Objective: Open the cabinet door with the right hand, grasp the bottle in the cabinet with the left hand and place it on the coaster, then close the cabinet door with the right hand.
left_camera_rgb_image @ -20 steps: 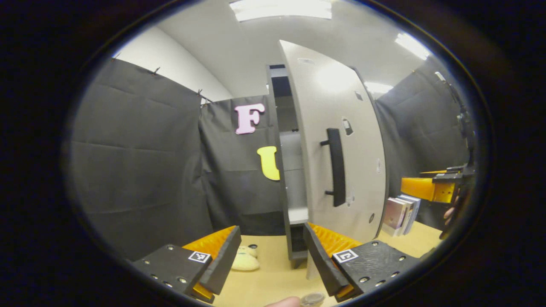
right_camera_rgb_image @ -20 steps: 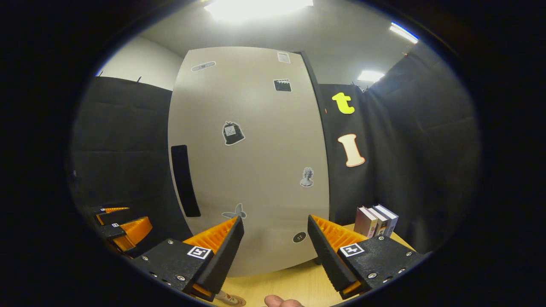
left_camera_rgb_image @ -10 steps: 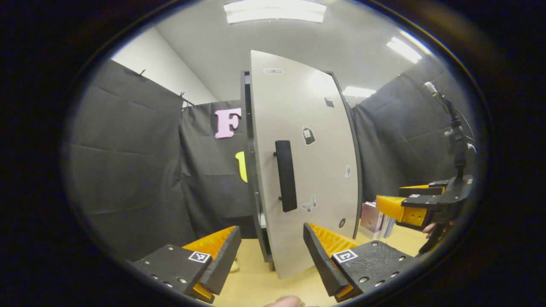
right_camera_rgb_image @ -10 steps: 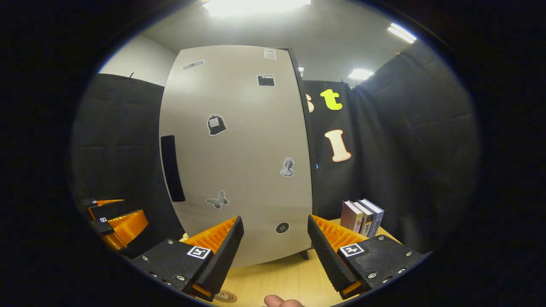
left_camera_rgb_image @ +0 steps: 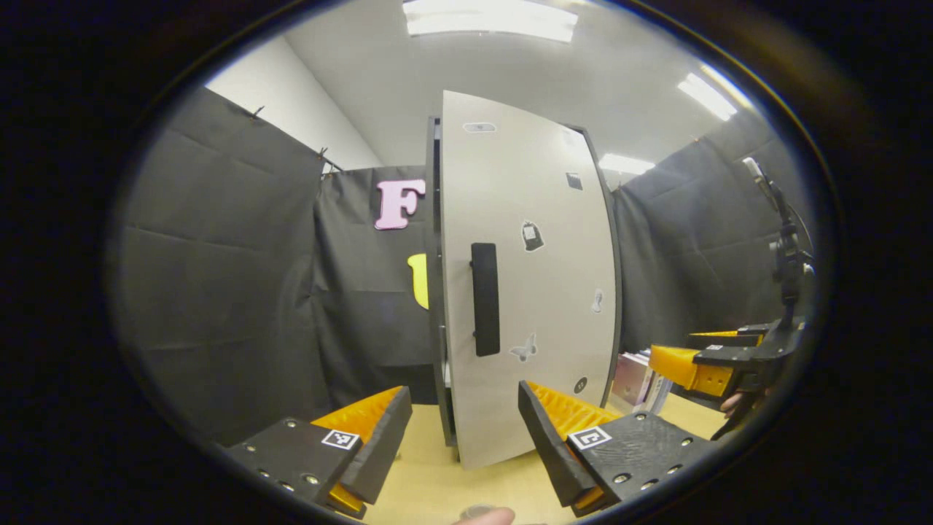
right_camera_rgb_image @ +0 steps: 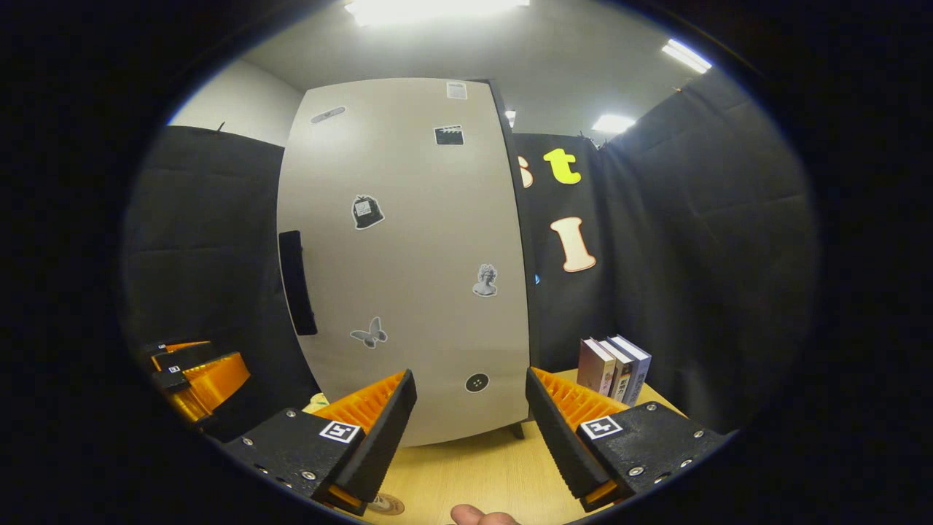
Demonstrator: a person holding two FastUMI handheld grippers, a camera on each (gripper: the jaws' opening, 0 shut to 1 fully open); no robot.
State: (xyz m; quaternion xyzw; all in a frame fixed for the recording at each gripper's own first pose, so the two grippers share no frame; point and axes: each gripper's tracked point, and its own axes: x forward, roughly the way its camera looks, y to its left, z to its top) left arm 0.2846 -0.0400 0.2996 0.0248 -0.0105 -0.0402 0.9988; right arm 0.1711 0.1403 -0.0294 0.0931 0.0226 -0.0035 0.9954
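- Left gripper view: looking at the cabinet (left_camera_rgb_image: pixel 436 292) from its left front corner, with the grey door (left_camera_rgb_image: pixel 532 277) lying almost flat against the dark frame, only a thin slit showing along the left edge.
- Showing a black handle (left_camera_rgb_image: pixel 485 299) standing upright near the left edge of the door, and small stickers spread over the panel.
- Holding the left gripper (left_camera_rgb_image: pixel 464 430) low above the wooden table (left_camera_rgb_image: pixel 430 485), its two fingers wide apart with nothing between them, well short of the door.
- Seeing the right gripper (left_camera_rgb_image: pixel 685 364) at the right side, farther off, with part of a hand (left_camera_rgb_image: pixel 732 402) under it; cannot tell from here how wide it stands.
- Standing behind it, some books (left_camera_rgb_image: pixel 633 379) upright on the table, just right of the cabinet.
- Right gripper view: facing the door (right_camera_rgb_image: pixel 408 255) from the front, the handle (right_camera_rgb_image: pixel 297 283) at its left edge.
- Holding the right gripper (right_camera_rgb_image: pixel 470 423) in front of the lower part of the door, fingers wide apart and empty, not touching the panel.
- Showing the left gripper (right_camera_rgb_image: pixel 197 375) at the lower left, farther off.
- Lying on the table (right_camera_rgb_image: pixel 481 477) at the bottom edge, a round coaster (right_camera_rgb_image: pixel 385 503), partly hidden behind the left finger; cannot make out the bottle on it.
- Standing right of the cabinet, the books (right_camera_rgb_image: pixel 614 368) in a row.
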